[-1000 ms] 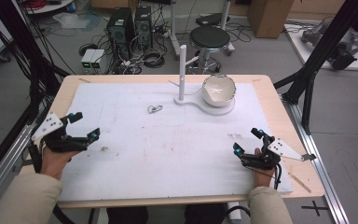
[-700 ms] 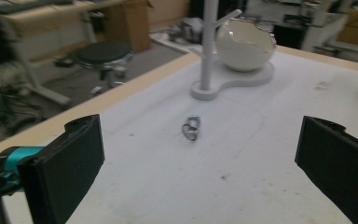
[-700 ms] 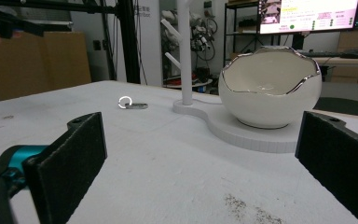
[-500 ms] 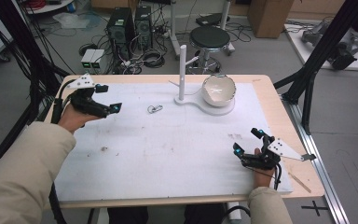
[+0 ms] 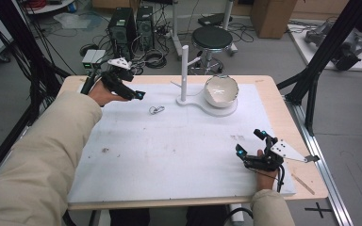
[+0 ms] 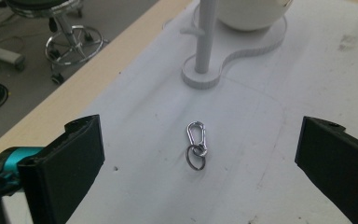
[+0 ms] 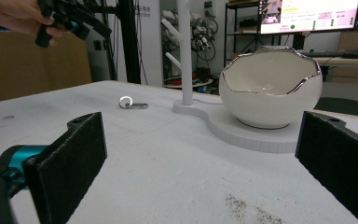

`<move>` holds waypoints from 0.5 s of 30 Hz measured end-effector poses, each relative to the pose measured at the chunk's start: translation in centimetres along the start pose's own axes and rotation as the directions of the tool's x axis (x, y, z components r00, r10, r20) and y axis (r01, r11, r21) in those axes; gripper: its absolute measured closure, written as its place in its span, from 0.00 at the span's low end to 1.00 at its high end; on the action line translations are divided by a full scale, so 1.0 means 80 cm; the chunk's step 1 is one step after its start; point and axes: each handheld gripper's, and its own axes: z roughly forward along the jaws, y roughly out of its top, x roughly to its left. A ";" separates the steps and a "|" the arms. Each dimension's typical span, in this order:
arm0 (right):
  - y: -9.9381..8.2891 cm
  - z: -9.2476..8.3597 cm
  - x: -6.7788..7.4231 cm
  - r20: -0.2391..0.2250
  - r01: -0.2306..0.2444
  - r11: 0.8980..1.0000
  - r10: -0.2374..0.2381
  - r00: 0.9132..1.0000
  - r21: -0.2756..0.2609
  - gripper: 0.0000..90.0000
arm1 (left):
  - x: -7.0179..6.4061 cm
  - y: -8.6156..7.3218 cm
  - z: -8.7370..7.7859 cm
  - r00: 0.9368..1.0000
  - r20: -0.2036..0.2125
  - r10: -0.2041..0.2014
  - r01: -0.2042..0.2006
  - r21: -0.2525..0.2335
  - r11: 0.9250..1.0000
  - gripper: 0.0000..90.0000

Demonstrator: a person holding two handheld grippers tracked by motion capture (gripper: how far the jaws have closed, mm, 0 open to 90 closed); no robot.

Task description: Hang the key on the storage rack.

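Note:
A small silver carabiner with a key ring (image 5: 156, 110) (image 6: 196, 144) (image 7: 132, 103) lies flat on the white mat, left of the white stand. The stand has a thin post (image 5: 185, 73) (image 6: 204, 35) (image 7: 185, 51) and a flat base that carries a white egg-shaped bowl (image 5: 221, 91) (image 7: 270, 93). My left gripper (image 5: 133, 93) hovers open at the far left, just left of the carabiner and pointing at it, nothing between its jaws. My right gripper (image 5: 250, 143) rests open near the front right of the mat, empty.
The white mat (image 5: 179, 155) covers most of the wooden table (image 5: 306, 155). A thin wooden stick (image 5: 302, 183) lies at the table's front right edge. Behind the table are a stool (image 5: 212, 40), computer cases (image 5: 129, 26) and cables.
My left gripper has travelled from the front left of the mat to the far left, and now sits close to the carabiner. The right gripper has stayed still.

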 end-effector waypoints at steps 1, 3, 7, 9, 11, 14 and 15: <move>0.000 0.000 0.000 0.000 0.000 1.000 0.000 1.000 0.000 0.01 | 0.001 0.001 0.006 1.000 0.004 0.005 -0.005 0.017 1.000 0.02; 0.000 0.000 0.000 0.000 -0.001 1.000 0.001 1.000 0.000 0.01 | 0.005 0.002 0.018 1.000 0.014 0.000 -0.001 0.049 0.999 0.02; 0.000 0.000 0.000 0.000 0.002 1.000 -0.002 1.000 -0.003 0.01 | 0.011 -0.003 0.040 1.000 0.013 -0.029 0.027 0.098 0.995 0.02; 0.000 0.001 0.000 0.000 0.003 1.000 -0.003 1.000 -0.002 0.01 | 0.013 -0.009 0.051 0.999 0.018 -0.029 0.027 0.139 0.990 0.02; 0.000 0.001 0.000 0.000 0.004 1.000 -0.004 1.000 -0.002 0.01 | 0.013 -0.013 0.061 0.999 0.026 -0.034 0.029 0.165 0.986 0.02; 0.000 0.000 0.000 0.001 0.004 1.000 -0.004 1.000 -0.002 0.01 | 0.013 -0.016 0.076 0.998 0.049 -0.028 0.019 0.182 0.983 0.02; 0.000 0.000 0.000 0.001 -0.003 1.000 0.003 1.000 -0.001 0.01 | 0.013 -0.017 0.081 0.998 0.054 -0.022 0.011 0.199 0.980 0.02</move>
